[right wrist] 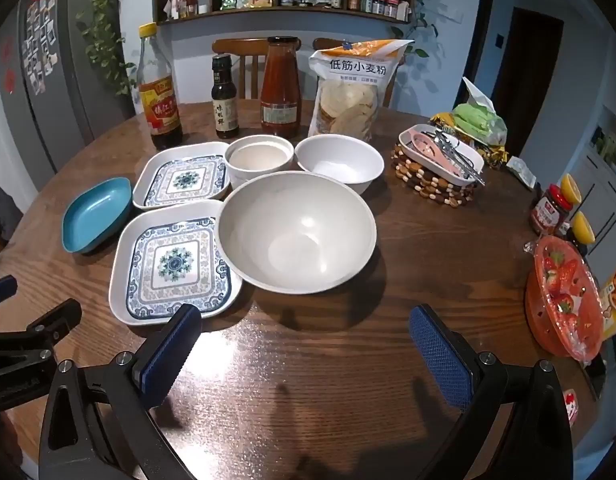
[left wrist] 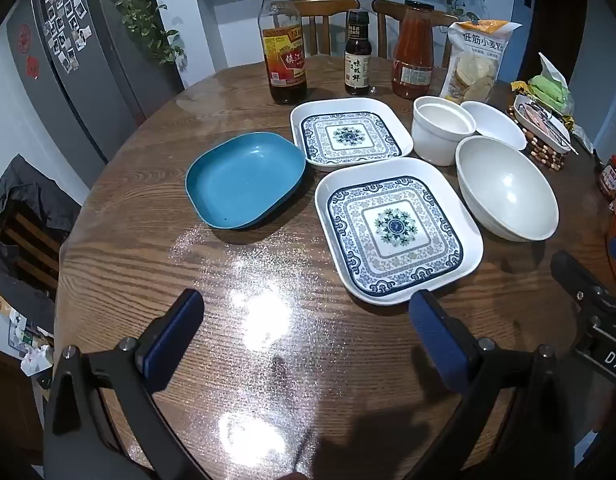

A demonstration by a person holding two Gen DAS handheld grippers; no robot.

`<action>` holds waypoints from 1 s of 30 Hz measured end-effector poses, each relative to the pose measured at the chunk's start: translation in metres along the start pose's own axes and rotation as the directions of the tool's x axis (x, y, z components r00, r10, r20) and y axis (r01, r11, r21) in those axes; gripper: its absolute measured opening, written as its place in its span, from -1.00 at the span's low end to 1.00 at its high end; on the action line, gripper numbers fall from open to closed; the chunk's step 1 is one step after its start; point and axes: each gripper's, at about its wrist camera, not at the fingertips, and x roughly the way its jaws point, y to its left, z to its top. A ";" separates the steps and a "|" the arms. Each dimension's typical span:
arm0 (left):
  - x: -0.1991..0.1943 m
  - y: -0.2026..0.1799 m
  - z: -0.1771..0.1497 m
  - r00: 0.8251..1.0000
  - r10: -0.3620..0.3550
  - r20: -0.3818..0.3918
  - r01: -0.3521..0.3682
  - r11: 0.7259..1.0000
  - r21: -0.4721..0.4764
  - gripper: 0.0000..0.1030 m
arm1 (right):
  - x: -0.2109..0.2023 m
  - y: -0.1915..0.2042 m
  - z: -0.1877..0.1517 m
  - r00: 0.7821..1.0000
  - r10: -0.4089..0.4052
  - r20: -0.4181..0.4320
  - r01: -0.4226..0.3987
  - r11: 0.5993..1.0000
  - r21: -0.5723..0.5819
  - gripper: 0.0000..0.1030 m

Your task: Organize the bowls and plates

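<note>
— both tongs are standing wide apart and gripping nothing. i'm holding the left gripper (left wrist: 306,316) over bare table (left wrist: 148,264), its right finger just at the near corner of the near patterned plate (left wrist: 396,232). i'm holding the right gripper (right wrist: 304,330) over bare wood in front of the big bowl (right wrist: 296,232).

— where is everything sitting?

— blue plate (left wrist: 246,180) is lying on the left. far patterned plate (left wrist: 350,134) is lying behind the near one, close to it. on the right the ramekin (left wrist: 442,130), the small bowl (left wrist: 498,124) and the big bowl are crowding together; from here i can't tell if they're touching.

— what's worrying you?

— i'm judging the plate rims as low and slick, so a shallow pinch is likely slipping. lifting the near plate by one corner is risking it tilting and knocking the big bowl just beside it. reaching past the plates is risking a bump on the bottles (left wrist: 284,60) behind them. nesting bowls crookedly is risking a chip or a wobble.

— and how are they pointing?

— both patterned plates are nearly square, so no strong long axis; they're sitting turned a little, a corner pointing toward me. the blue plate is looking slightly longer left to right. bowls are round and opening upward.
</note>
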 end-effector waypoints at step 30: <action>0.005 -0.003 0.002 1.000 -0.024 -0.019 0.023 1.000 -0.011 1.00 | 0.003 -0.001 0.002 1.000 0.005 -0.002 -0.005 1.000 0.002 1.00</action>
